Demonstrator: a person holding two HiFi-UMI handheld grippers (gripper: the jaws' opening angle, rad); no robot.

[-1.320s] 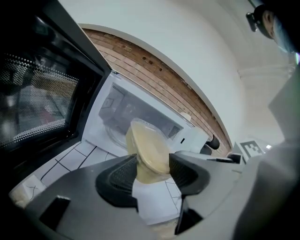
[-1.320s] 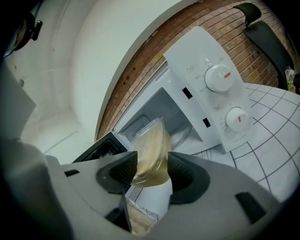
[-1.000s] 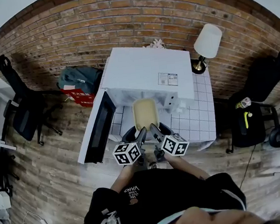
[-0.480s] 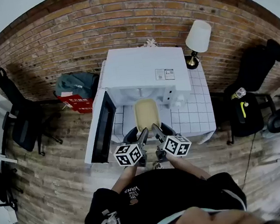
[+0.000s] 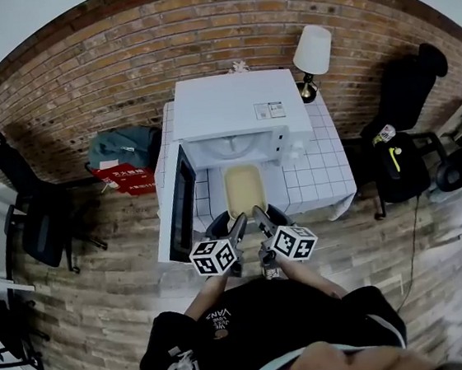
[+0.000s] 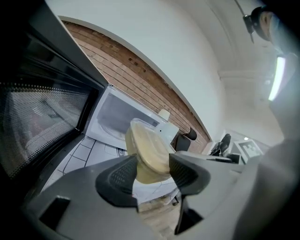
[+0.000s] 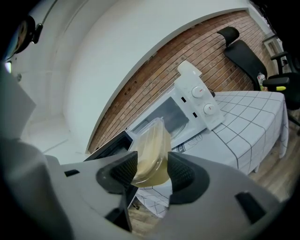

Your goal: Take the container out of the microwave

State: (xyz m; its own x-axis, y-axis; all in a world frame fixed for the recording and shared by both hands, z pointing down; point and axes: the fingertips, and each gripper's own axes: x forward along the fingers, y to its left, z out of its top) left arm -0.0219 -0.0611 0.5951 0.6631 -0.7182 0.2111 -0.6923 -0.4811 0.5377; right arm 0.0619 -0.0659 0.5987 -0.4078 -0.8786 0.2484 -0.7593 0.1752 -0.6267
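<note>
Just in front of the open microwave (image 5: 235, 113), above the white tiled surface (image 5: 323, 174): holding the container (image 5: 244, 191) with both tools together. Already outside the cavity, with its near end towards the person. Made of clear plastic, with pale yellow content inside.

Gripped at the near end from two sides. Left tool (image 6: 152, 172) closed on the container, both dark pads pressed against its walls. Right tool (image 7: 151, 171) clamped on it in the same way. From the head view, lying side by side and pointing at the microwave, with the marker cubes (image 5: 214, 256) near each other.

Microwave door (image 5: 181, 202) swung open to the left, just beside the container. Behind the microwave, at the right back corner of the surface, a lamp (image 5: 313, 50) with a white shade. Further back, a brick wall (image 5: 117, 60).
</note>
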